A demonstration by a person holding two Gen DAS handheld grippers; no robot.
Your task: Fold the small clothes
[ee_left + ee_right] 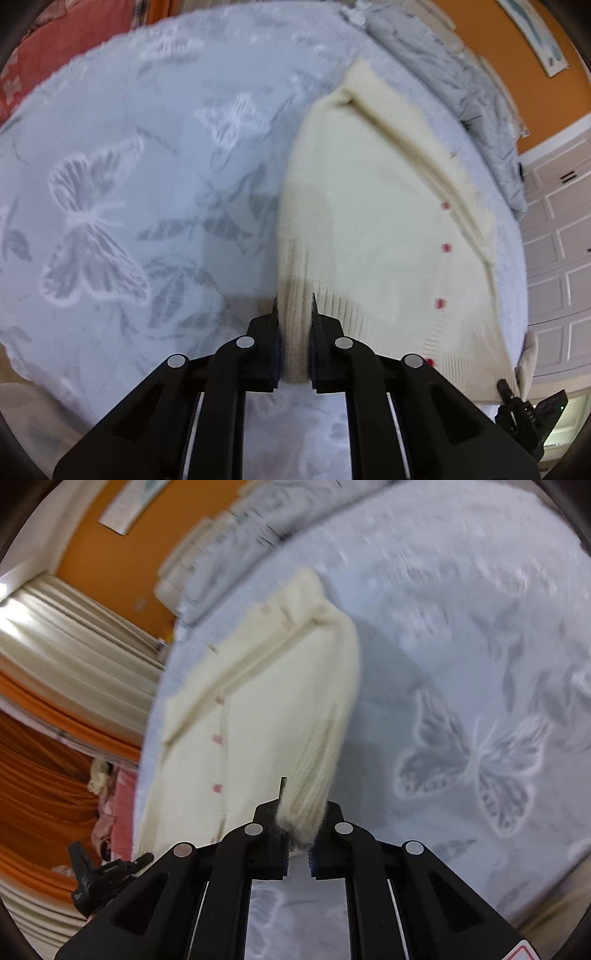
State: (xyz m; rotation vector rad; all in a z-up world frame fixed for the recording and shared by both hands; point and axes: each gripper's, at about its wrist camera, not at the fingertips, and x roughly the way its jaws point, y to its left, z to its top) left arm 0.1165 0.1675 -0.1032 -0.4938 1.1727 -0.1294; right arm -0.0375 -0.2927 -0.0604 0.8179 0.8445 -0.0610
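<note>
A small cream knit cardigan (369, 229) with a row of red buttons lies on a pale blue bedspread (129, 166) with butterfly print. My left gripper (294, 306) is shut on the ribbed hem at one bottom corner. My right gripper (301, 805) is shut on the other corner of the cardigan (266, 701), its knit bunched between the jaws. The right gripper also shows at the lower right of the left wrist view (517, 402); the left gripper shows at the lower left of the right wrist view (107, 871). The garment's far part, with a sleeve folded across, rests on the bed.
A grey crumpled quilt (469, 85) lies along the far edge of the bed. A red pillow (55, 48) sits at the far left. White cupboard doors (557, 236), orange walls and cream and orange curtains (55, 657) surround the bed.
</note>
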